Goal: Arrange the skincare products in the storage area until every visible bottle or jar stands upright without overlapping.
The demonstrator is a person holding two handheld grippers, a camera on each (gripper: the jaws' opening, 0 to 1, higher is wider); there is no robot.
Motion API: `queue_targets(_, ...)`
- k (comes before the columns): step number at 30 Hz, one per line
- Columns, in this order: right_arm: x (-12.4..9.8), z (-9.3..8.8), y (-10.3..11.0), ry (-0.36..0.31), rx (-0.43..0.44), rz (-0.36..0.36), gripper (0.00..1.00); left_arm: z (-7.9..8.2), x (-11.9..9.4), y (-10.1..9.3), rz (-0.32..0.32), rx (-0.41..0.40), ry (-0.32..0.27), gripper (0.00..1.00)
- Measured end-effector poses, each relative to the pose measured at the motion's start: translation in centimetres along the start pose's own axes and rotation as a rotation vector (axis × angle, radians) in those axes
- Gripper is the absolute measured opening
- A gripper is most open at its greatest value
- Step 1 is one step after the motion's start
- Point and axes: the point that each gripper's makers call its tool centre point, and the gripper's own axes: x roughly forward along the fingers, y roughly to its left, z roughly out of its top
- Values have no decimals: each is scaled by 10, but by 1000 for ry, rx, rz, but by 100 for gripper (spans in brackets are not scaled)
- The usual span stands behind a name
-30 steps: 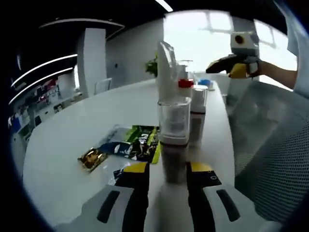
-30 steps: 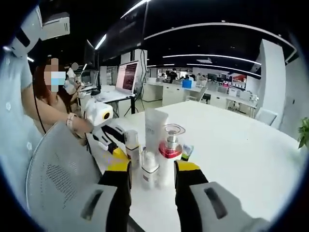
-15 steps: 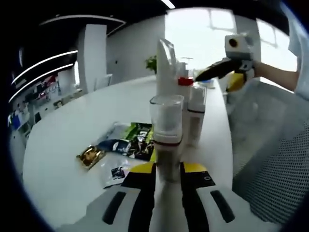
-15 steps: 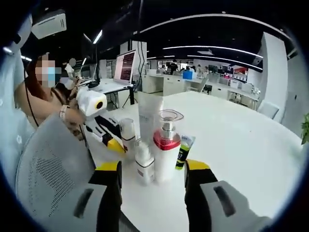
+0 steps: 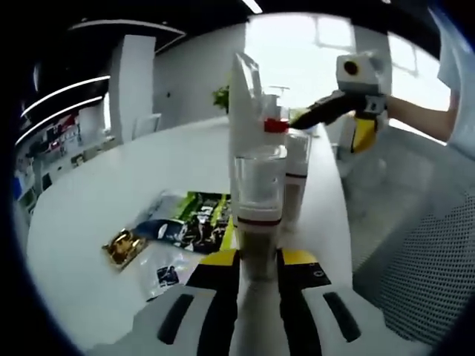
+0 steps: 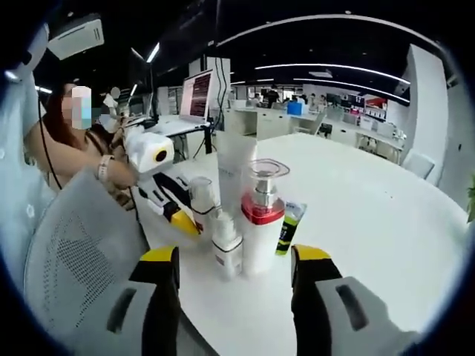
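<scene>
Item: skincare group on white worktop (image 6: 386,222), near its edge beside a mesh chair (image 6: 70,259).

Left claw (image 5: 260,261): jaws pressed onto the dark body of a clear-capped bottle (image 5: 259,200), which stands upright between them. A second ago the jaws stood apart on either side of this bottle; half a second ago they had shut on it, and they hold it the same way now. In the right gripper view the same claw (image 6: 180,220) sits at the small capped bottle (image 6: 200,204) on the group's far side.

Right claw (image 6: 236,261): jaws spread wide, gripping nothing. Over the last second this view has drawn nearer to the group, and the jaws have parted further.

Contents, right gripper view:
- red-collared pump bottle (image 6: 263,222), upright, clear cap on top.
- small white bottle (image 6: 227,245), upright, just beside the pump bottle; contact cannot be told.
- tall white tube (image 6: 236,167), upright behind them.
- green tube (image 6: 287,226), apparently lying on the worktop beside the pump bottle.

Also on the worktop, left gripper view: sachets (image 5: 182,226), flat, apart from the bottles.

Status: judged part done. The left grasp is made, so repositioning the capped bottle clear of its neighbours appears next; the green tube seems not yet stood up.
</scene>
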Motion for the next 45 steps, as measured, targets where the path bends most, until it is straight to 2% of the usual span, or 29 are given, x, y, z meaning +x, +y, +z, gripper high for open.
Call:
queue_targets(9,-2,-2,-1,4,-1,-4,60,3,5,-9,-54,28,10,16)
queue_targets(19,-4,-6,-4,6,1,-12,60,10,21,-20,-110,69,15,16)
queue_targets(27,-5,-7,-4,7,3,-13,60,14,19,-20,-97,92,25,17)
queue_targets(32,-5,-10,-4,14,4,-14,60,16,8,-17,-68,68,36,23)
queue_targets(36,-5,-10,-4,17,-1,-12,60,10,5,-14,-32,82,63,20)
queue_targets(38,-5,-8,-5,13,-3,-13,60,7,4,-21,-60,46,92,14)
queue_targets(40,-5,-8,-5,14,-5,-11,60,9,6,-24,-61,52,95,10)
queue_targets(45,-4,-7,-5,18,-14,-8,60,8,12,-29,-63,44,145,7)
